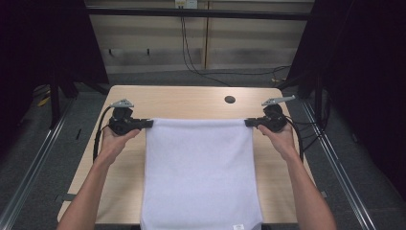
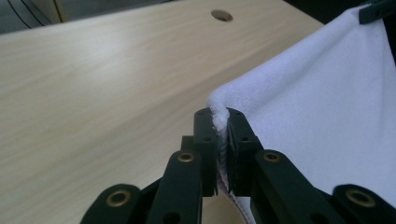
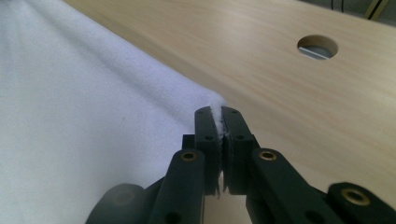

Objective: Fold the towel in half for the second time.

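Note:
A white towel (image 1: 201,172) lies spread down the middle of the wooden table (image 1: 182,100), its near end hanging over the front edge. My left gripper (image 1: 149,123) is shut on the towel's far left corner (image 2: 218,112). My right gripper (image 1: 249,122) is shut on the far right corner (image 3: 215,108). The far edge is stretched straight between the two grippers. In the left gripper view the towel (image 2: 322,107) runs off to the right, where the tip of the other gripper (image 2: 376,10) shows at its far corner. In the right gripper view the towel (image 3: 79,121) fills the left side.
A round cable hole (image 1: 230,99) sits in the tabletop beyond the towel, toward the right; it also shows as the hole (image 2: 221,15) and the hole (image 3: 317,46) in the gripper views. Bare wood lies on both sides of the towel. Dark curtains and floor rails flank the table.

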{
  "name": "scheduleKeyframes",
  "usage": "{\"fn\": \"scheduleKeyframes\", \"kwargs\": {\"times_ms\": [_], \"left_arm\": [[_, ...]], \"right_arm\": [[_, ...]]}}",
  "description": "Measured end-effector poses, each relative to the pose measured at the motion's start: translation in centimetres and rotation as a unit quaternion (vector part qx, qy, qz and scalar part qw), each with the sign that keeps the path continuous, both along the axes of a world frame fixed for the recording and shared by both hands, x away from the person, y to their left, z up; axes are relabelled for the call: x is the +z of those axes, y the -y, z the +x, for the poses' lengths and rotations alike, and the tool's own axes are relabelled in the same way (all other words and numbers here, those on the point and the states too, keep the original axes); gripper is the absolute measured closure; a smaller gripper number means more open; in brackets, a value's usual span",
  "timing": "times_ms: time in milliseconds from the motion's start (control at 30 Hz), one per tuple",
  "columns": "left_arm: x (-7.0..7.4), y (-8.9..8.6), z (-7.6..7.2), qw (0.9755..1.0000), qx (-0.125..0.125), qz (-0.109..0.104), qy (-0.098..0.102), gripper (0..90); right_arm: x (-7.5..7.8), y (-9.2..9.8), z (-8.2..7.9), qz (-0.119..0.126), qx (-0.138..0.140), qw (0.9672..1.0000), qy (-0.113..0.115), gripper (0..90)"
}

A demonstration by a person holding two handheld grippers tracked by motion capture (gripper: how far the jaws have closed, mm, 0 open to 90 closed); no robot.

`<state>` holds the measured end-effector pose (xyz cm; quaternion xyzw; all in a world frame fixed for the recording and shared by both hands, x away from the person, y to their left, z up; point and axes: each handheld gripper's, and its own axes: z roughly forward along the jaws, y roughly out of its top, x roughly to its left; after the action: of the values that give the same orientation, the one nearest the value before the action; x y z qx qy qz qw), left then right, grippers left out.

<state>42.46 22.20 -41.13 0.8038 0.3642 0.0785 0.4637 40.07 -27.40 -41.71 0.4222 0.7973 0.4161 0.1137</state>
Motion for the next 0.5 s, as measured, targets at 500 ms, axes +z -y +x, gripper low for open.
{"fn": "scheduleKeyframes", "kwargs": {"times_ms": [500], "left_arm": [[2.0,0.2,-2.0,0.9984,-0.012,-0.033,0.044,84.6]], "right_arm": [[3.3,0.3,-1.2,0.029,0.002,0.9983,0.051,86.9]]}}
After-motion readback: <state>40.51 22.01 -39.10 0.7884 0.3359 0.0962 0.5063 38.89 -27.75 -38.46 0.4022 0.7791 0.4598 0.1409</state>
